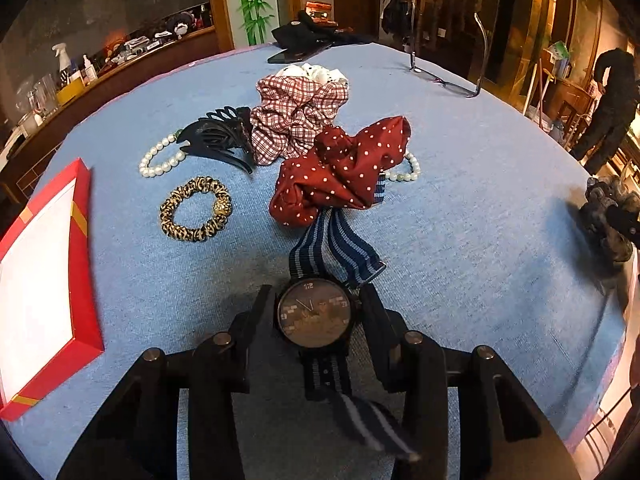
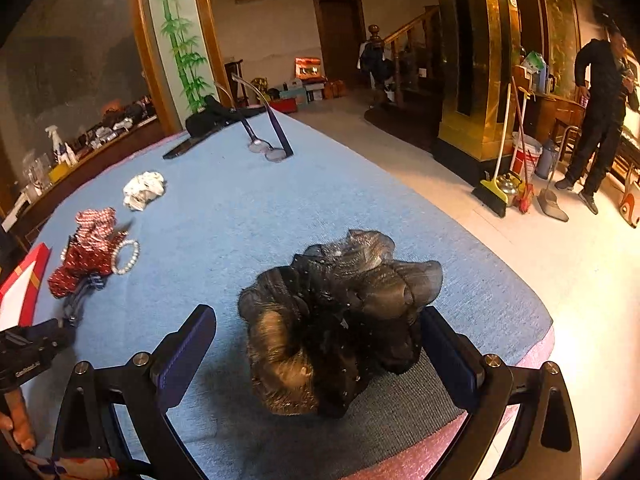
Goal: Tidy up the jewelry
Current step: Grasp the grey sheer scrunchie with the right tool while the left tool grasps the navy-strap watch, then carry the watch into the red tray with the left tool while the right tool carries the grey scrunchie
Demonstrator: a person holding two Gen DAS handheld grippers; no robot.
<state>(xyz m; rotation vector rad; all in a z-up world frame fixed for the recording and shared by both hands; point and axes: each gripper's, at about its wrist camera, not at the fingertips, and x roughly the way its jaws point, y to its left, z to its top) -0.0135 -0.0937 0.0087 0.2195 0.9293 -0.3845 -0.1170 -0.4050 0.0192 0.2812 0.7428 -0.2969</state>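
Though blurred, the watch (image 1: 314, 313) dial seemingly reads "12".

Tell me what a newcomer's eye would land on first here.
First, the watch with its striped strap, clamped between the left gripper fingers low in the left view. Next, the big black scrunchie between the open right gripper fingers, near the blue table edge.

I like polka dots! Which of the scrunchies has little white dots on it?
The dark red fabric scrunchie with small white dots, lying over the watch's striped strap. The red-and-white checked scrunchie behind it has a grid pattern, and the sheer black scrunchie is plain.
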